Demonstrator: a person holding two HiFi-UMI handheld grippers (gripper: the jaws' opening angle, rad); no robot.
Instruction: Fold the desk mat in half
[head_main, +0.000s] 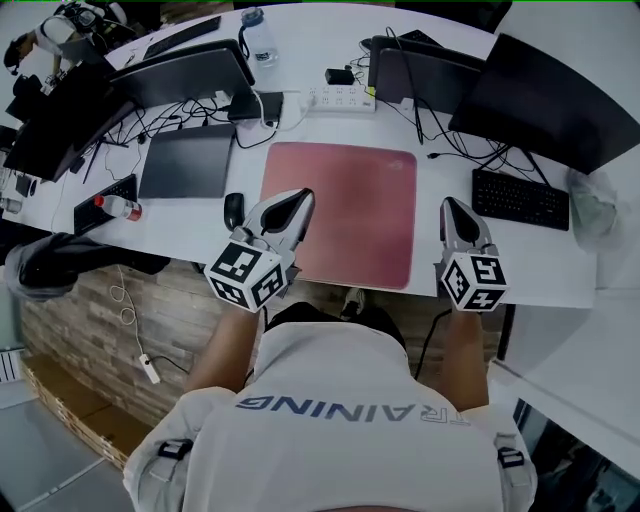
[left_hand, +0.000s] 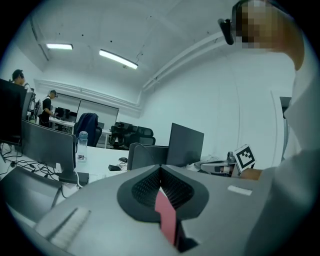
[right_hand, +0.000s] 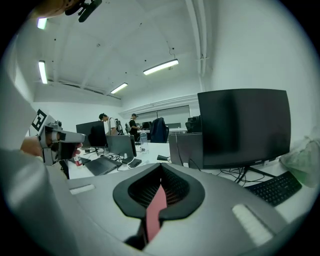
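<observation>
The pink desk mat lies flat and unfolded on the white desk, and its near right corner shows bare. My left gripper hovers over the mat's near left part with its jaws together. My right gripper sits to the right of the mat's edge, apart from it, also shut. In the left gripper view the left gripper points out across the room, and so does the right gripper in its own view. A thin pink strip shows in the slit behind each pair of closed jaws. No part of the mat is lifted.
A black keyboard lies right of the mat, a dark tablet and a black mouse lie left of it. Monitors, a power strip, cables and a water bottle crowd the back of the desk.
</observation>
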